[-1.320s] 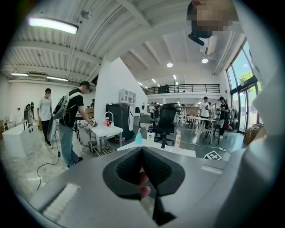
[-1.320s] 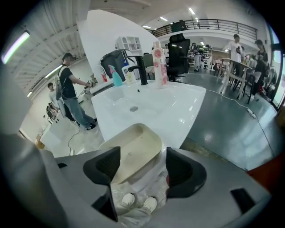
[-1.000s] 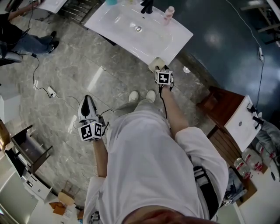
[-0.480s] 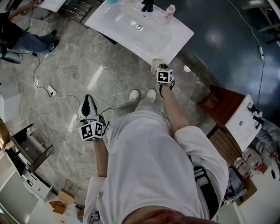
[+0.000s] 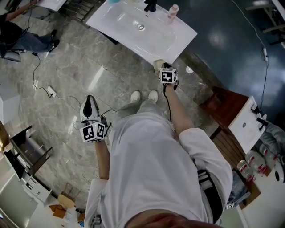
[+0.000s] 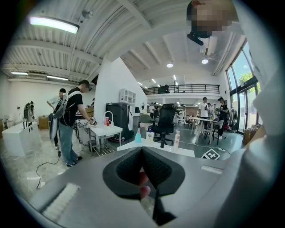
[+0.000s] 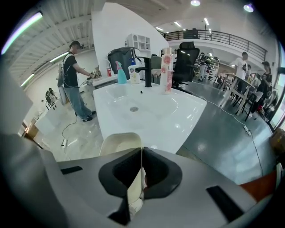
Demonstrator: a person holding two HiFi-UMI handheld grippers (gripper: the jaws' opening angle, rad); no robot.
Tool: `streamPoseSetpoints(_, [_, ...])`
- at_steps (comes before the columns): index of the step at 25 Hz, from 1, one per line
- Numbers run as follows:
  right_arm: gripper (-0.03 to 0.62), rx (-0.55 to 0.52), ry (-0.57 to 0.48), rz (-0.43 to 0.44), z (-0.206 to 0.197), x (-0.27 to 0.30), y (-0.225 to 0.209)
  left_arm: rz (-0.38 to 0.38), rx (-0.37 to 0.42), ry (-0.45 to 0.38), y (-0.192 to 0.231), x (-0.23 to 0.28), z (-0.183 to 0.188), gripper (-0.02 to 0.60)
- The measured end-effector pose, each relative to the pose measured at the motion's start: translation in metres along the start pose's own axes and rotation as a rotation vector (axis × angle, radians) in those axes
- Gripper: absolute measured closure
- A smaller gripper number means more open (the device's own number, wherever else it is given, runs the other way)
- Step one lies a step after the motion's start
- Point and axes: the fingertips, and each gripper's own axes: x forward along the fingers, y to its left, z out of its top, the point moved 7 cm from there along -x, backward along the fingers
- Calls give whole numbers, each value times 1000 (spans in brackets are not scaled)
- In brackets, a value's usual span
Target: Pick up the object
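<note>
A cream thin-walled container (image 5: pixel 157 65) stands on the floor at the near corner of the white sink. In the right gripper view its rim (image 7: pixel 119 143) shows just beyond the jaws, and one wall runs down between them. My right gripper (image 5: pixel 162 68) is over it, its jaws closing tight on that wall (image 7: pixel 135 191). My left gripper (image 5: pixel 89 99) hangs over the marble floor to the left, far from the container. In the left gripper view its jaws (image 6: pixel 142 149) meet with nothing held.
The white sink top (image 5: pixel 176 42) carries a black tap (image 5: pixel 149 6) and a pink bottle (image 5: pixel 172 13). A cable and plug (image 5: pixel 51 92) lie on the floor. A wooden stool (image 5: pixel 225 107) stands at right, a shelf unit (image 5: pixel 24 156) at left, a person (image 5: pixel 20 38) at top left.
My right gripper has edged slightly up toward the container at the sink's corner. The left gripper has hardly moved.
</note>
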Motion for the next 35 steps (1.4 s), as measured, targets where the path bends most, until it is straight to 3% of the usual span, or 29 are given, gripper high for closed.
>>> streamPoseSetpoints(7, [579, -30, -80, 23, 14, -20, 8, -23, -3, -10, 1, 6, 0, 583])
streamPoseSetpoints(18, [579, -43, -346, 98, 73, -94, 35, -110, 9, -62, -9, 27, 10, 583])
streamPoseSetpoints(29, [579, -60, -639, 169, 130, -204, 61, -261, 55, -173, -32, 60, 52, 583])
streamPoseSetpoints(35, [579, -110, -797, 164, 147, -268, 77, -365, 107, -258, -57, 72, 91, 583])
